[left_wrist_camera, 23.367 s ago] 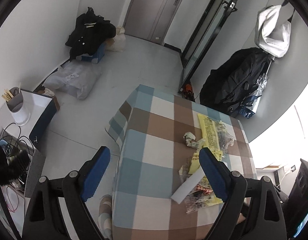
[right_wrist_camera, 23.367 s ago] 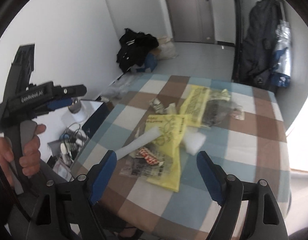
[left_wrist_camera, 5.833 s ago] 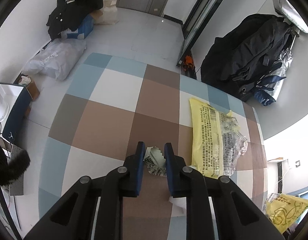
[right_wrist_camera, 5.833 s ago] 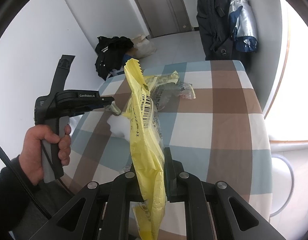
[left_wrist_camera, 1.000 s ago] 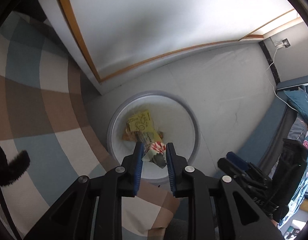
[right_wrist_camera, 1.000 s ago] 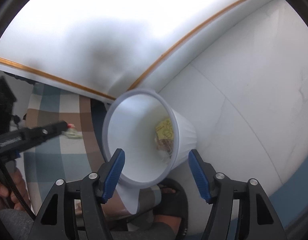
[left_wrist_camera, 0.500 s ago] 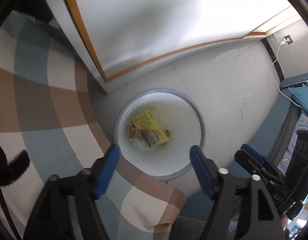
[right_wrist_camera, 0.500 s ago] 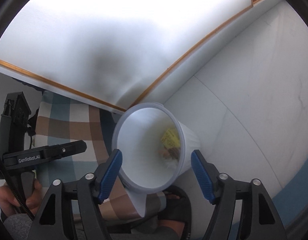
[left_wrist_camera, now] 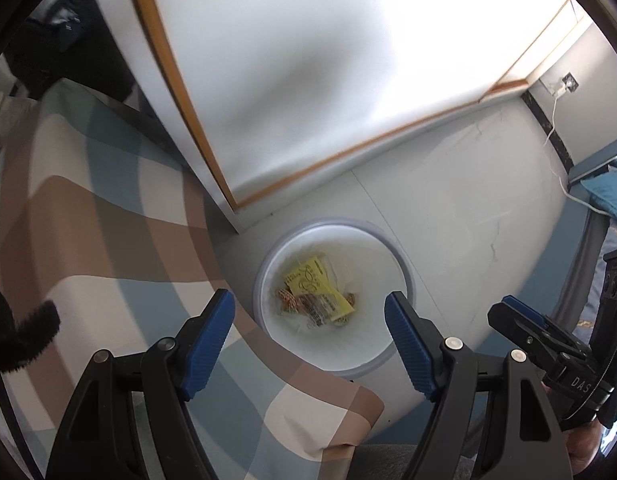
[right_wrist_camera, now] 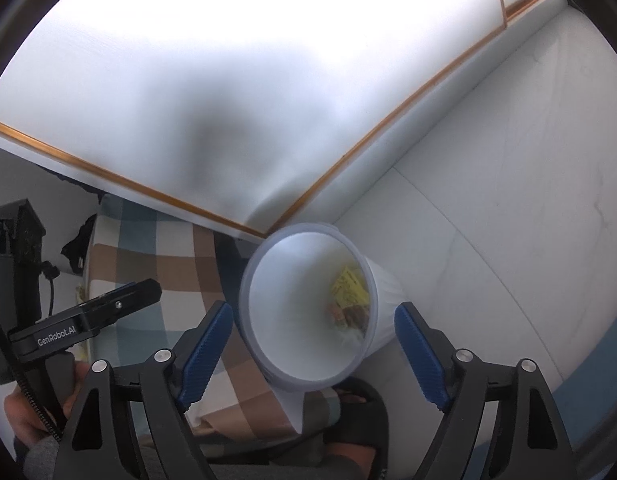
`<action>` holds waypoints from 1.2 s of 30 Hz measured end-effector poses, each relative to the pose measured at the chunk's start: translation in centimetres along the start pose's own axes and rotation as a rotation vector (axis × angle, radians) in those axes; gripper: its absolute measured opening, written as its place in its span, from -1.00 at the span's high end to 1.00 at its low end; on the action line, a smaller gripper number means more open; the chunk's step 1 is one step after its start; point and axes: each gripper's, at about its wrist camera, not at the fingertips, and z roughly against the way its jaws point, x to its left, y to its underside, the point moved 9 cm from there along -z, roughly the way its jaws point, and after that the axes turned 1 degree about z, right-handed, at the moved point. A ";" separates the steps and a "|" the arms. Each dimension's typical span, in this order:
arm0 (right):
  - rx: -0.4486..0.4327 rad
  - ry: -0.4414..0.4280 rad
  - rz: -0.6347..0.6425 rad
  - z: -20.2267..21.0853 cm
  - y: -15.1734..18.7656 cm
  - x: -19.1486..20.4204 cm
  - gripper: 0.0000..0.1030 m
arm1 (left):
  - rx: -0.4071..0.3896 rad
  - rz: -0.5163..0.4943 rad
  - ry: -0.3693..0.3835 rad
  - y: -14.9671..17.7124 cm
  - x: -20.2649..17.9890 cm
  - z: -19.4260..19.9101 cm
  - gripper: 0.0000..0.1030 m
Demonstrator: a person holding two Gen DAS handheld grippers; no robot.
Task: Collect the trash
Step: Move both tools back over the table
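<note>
Left wrist view looks steeply down on a round white plastic waste bin (left_wrist_camera: 402,280) standing on the pale floor beside the blue, brown and cream checked tablecloth (left_wrist_camera: 92,240), with the left gripper (left_wrist_camera: 310,312) poised above it, blue-padded jaws spread wide and nothing between them. A second ago those jaws were pinched on a crumpled printed wrapper over the bin; they have just been opening, and the wrapper (left_wrist_camera: 296,304) now lies at the bottom of the bin among the rest of the trash, next to the yellow plastic bag (left_wrist_camera: 316,288). Right wrist view shows the right gripper (right_wrist_camera: 314,330) also over the bin (right_wrist_camera: 384,280), its jaws apart and empty, having just been opening a little wider than a second ago. The bin's rim sits between the fingertips in that view but untouched. At the left edge a person's hand (right_wrist_camera: 32,412) grips the handle of the left gripper's black tool.
</note>
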 end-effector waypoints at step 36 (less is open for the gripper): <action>-0.254 -0.111 0.346 12.5 -1.1 20.8 -0.74 | -0.485 0.289 -0.099 3.2 14.4 17.2 -0.75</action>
